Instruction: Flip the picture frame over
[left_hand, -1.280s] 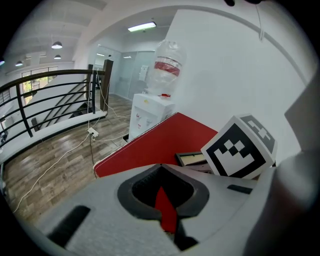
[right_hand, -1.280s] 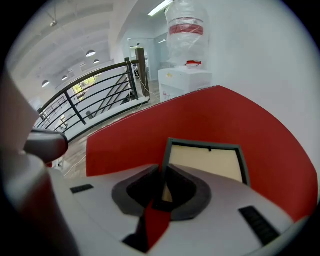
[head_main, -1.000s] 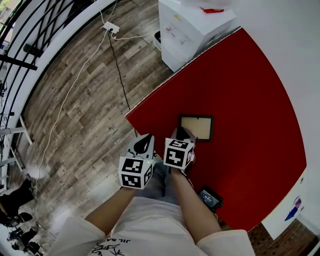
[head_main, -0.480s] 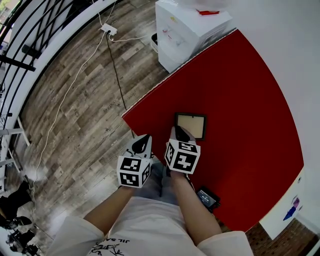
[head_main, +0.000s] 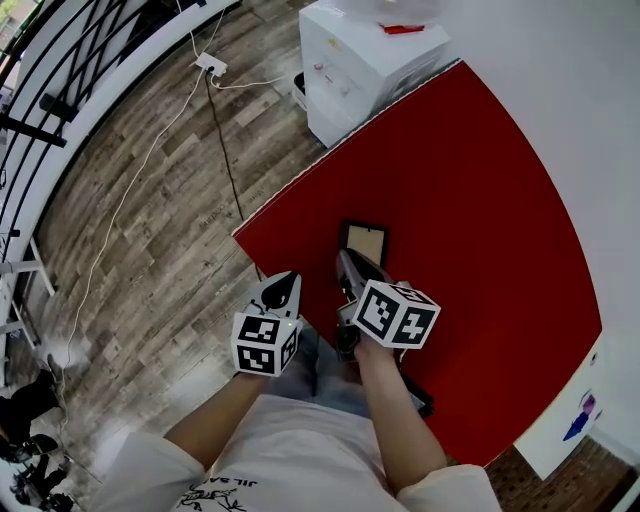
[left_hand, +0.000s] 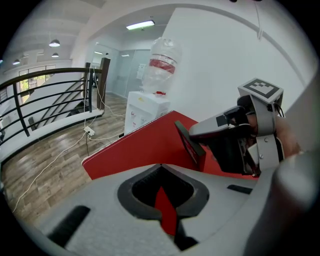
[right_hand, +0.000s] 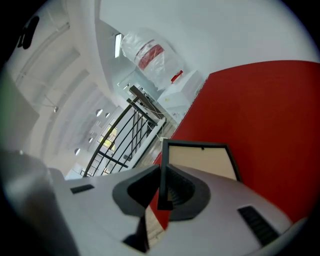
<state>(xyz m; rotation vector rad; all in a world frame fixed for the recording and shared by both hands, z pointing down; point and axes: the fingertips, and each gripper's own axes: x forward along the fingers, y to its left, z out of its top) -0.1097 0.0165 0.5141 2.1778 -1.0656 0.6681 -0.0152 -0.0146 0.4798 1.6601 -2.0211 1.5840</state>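
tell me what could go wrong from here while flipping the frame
1. The right gripper pinches only one thin edge of the picture frame, which is tilted up from the red table. It could pivot or slip out of the pads and slam down.
2. The left gripper is shut and off to the side, so nothing would likely catch the frame if it tips the wrong way.

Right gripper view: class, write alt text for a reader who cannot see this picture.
The right hand-held gripper has its jaws shut on the black edge of a picture frame, whose tan panel faces the camera, above a red tabletop. Behind stand a white water dispenser with a bottle on top and a black railing.
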